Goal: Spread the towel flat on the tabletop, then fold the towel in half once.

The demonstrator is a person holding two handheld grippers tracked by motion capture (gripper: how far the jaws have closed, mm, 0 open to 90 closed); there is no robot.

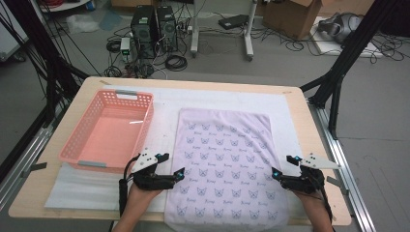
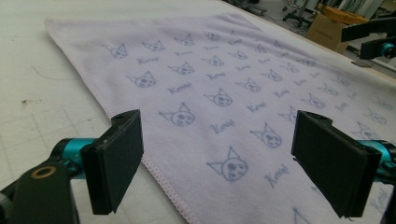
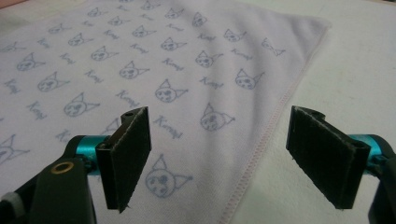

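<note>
Two open grippers at a spread towel

The cat-print towel (image 1: 225, 164) lies flat at centre frame; the left gripper (image 1: 175, 166) and right gripper (image 1: 282, 166) sit over its lower side edges, jaws apart, gripping nothing, pink basket (image 1: 77, 145) upper left.

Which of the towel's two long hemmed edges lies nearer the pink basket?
The towel's left edge, beside the left gripper; the right edge faces away from the basket.

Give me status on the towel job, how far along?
Done: the towel lies flat on the table, no fold in it. In hand: the left gripper and the right gripper sit at its two side edges, both with jaws open, gripping nothing. Left: probably grab, fold, then perhaps drop it in the pink basket, which has nothing in it.
</note>
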